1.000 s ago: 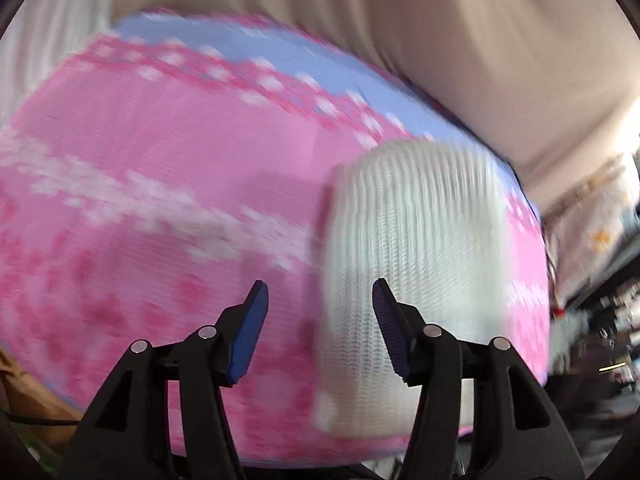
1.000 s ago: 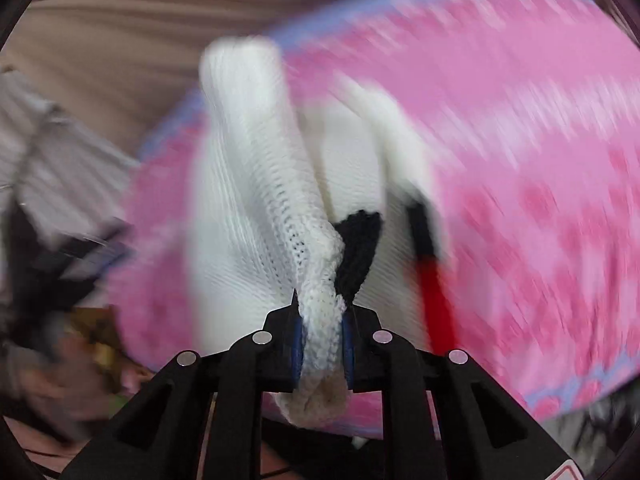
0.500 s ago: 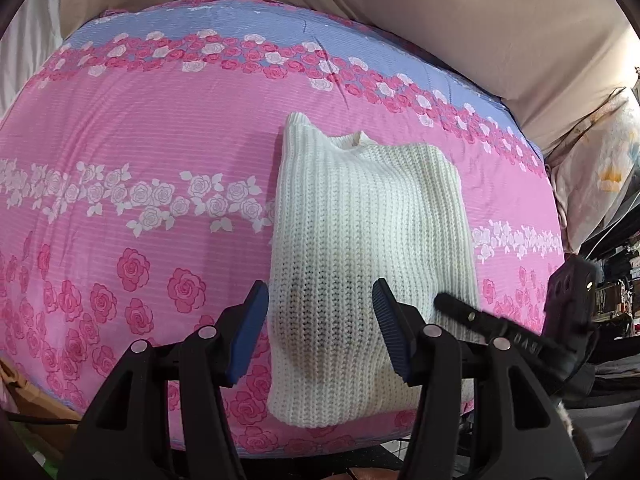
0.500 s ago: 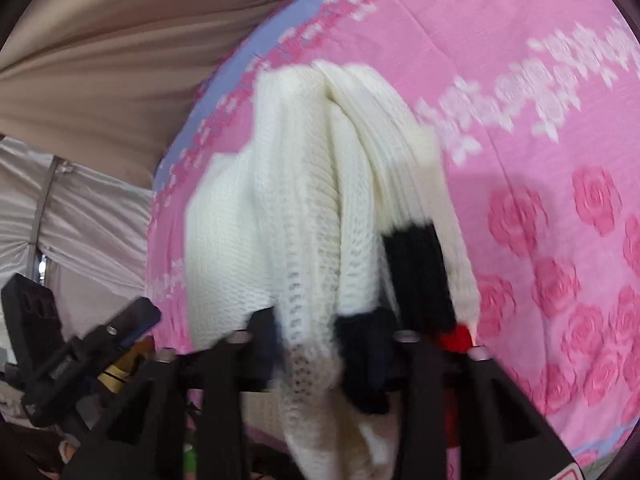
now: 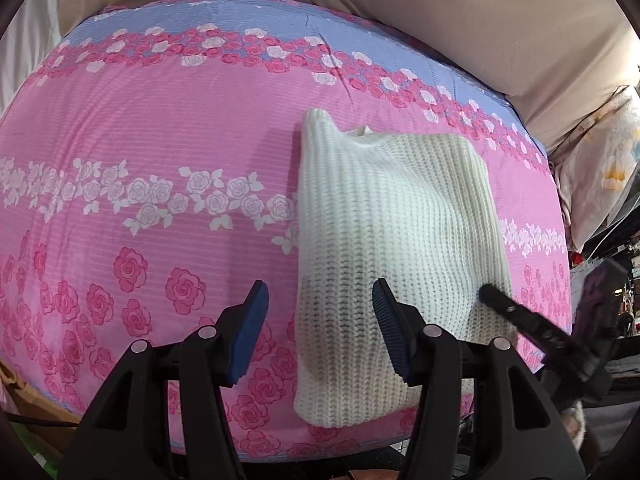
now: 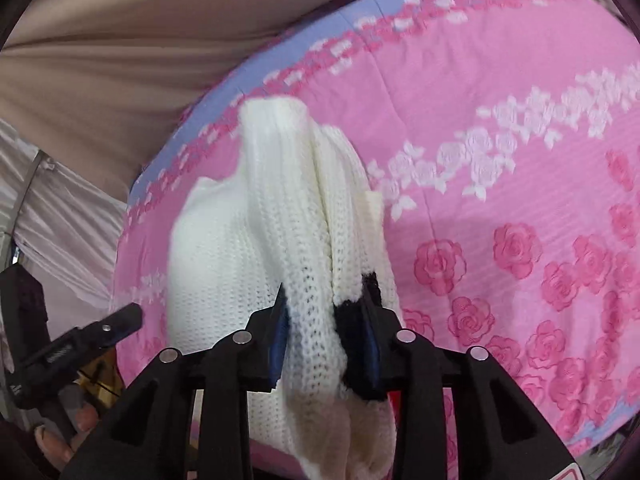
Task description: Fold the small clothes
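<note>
A white knit sweater (image 5: 392, 248) lies folded on the pink rose-print bed sheet (image 5: 160, 152), its hem near the bed's front edge. My left gripper (image 5: 320, 312) is open and empty, hovering over the sweater's lower left part. My right gripper (image 6: 326, 320) has its jaws partly apart around a bunched fold of the same sweater (image 6: 280, 216), with a black patch of the garment against the right pad. The right gripper also shows in the left wrist view (image 5: 532, 328), at the sweater's right edge. The left gripper shows in the right wrist view (image 6: 80, 340).
A beige curtain (image 5: 440, 8) hangs behind the bed. A patterned pillow (image 5: 600, 168) sits at the far right. Dark clutter (image 5: 616, 280) lies beyond the bed's right edge. A pale drape (image 6: 60, 208) hangs at the left of the right wrist view.
My right gripper has opened from shut on the sweater fold to partly apart. The sweater has come down flat on the bed. The left gripper stayed open.
</note>
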Tool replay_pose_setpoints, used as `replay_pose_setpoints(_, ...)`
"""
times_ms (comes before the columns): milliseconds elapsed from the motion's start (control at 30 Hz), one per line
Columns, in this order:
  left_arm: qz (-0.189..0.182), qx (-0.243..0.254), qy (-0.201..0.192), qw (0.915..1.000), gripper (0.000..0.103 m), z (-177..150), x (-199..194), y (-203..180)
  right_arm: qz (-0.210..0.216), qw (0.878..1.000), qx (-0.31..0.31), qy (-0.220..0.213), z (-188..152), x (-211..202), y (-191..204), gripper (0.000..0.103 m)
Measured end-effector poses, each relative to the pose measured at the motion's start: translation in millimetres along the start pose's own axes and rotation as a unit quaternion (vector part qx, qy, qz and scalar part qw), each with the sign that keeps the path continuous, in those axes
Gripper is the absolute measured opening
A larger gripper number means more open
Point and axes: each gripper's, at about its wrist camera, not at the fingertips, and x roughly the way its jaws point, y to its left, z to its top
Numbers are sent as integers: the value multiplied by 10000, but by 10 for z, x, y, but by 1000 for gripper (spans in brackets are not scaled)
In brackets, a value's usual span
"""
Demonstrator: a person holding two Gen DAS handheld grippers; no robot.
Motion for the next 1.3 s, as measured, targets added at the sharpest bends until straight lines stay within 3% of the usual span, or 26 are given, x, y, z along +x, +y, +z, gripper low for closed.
replay_pose_setpoints(133,1,92,92,9999,52,4,62,-73,-330,9989,-319,-71,24,-157,105,35)
replay_pose_setpoints(267,146,290,32,9995,52,-1,62,-168,-200,9972,-631,-358,62,-234,274,35)
replay_pose_setpoints(400,315,394,44,9987,53,-3,96,-220,-373,9916,-1167,-407,342,0,513,39)
replay_pose_setpoints(433,364,416,40,9985,53,-4,100,-231,-480,9904,-1234,-395,416,86,532,46)
replay_pose_setpoints(533,545,491,13,9973,53,-17,107,-262,-628,9910,-1181,-94,609,413,481,49)
replay_pose_setpoints(600,641,527,0,9966,53,-29,120,-275,-475,9917,-1169,227,658,602,435,21)
replay_pose_setpoints(733,719,546,-51,9959,53,-53,106,-293,-262,9942,-1034,-145,668,301,438,19)
replay_pose_setpoints(800,658,472,-69,9967,60,-57,111,-287,-397,9951,-901,-123,625,305,286,21)
replay_pose_setpoints(867,466,336,-13,9983,61,-54,174,-266,-547,9952,-747,323,547,467,104,28)
replay_pose_setpoints(933,370,174,132,9991,61,-43,263,-244,-222,9985,-465,161,472,278,48,33)
replay_pose_setpoints(1000,312,82,85,9994,61,-44,258,-228,-167,9990,-402,-40,354,16,68,50)
replay_pose_setpoints(1033,284,55,54,9996,62,-45,255,-220,-187,9990,-392,-91,273,-71,53,63)
replay_pose_setpoints(1067,218,3,66,9997,63,-50,272,-204,-193,9991,-371,-55,154,-125,20,68)
replay_pose_setpoints(1133,30,-144,186,9997,66,-66,346,-160,-163,9991,-305,249,-35,-69,-64,68)
replay_pose_setpoints(1200,-278,-346,428,9981,75,-99,486,-109,-113,9978,-167,625,-232,101,-159,68)
replay_pose_setpoints(1300,-425,-548,658,9954,85,-158,664,-81,147,9957,186,897,-371,310,-257,68)
